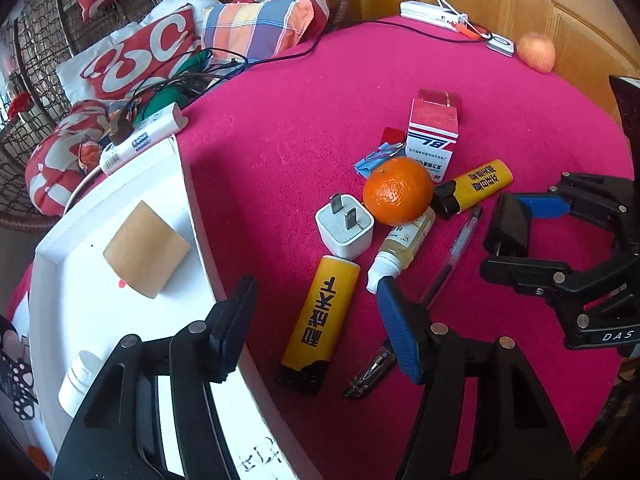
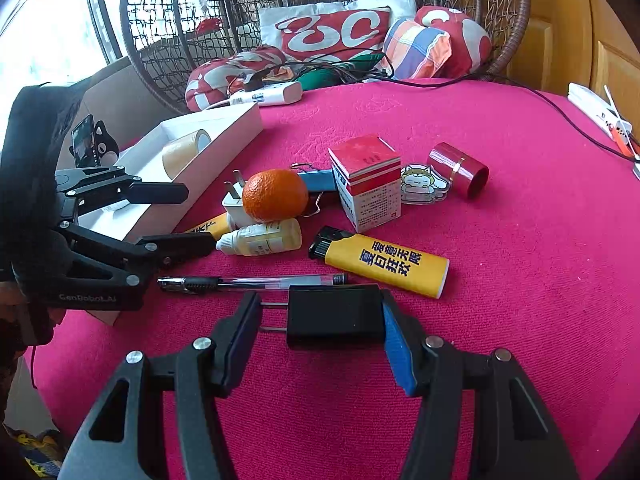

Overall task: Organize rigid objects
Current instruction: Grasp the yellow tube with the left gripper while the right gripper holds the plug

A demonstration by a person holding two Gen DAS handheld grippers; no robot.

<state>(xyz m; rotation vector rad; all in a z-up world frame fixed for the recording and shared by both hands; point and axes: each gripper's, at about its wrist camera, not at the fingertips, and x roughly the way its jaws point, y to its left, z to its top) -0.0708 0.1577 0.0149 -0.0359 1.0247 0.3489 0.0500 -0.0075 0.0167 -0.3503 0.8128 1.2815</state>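
1. The right gripper (image 2: 322, 330) had a black plug (image 2: 335, 316) clamped between its fingers, just above the pink tablecloth (image 2: 520, 280). The prongs pointed left, so its long axis ran straight across the jaws.
2. The left gripper (image 1: 316, 324) was open with nothing in it, hanging over a yellow lighter (image 1: 318, 312) beside the white tray (image 1: 120, 320).
3. Only the left view showed the cardboard roll (image 1: 146, 248) from above, plus a white cap (image 1: 78, 380), I think.
4. Only the right view showed the red tube (image 2: 458, 170) and the cat sticker (image 2: 424, 184).
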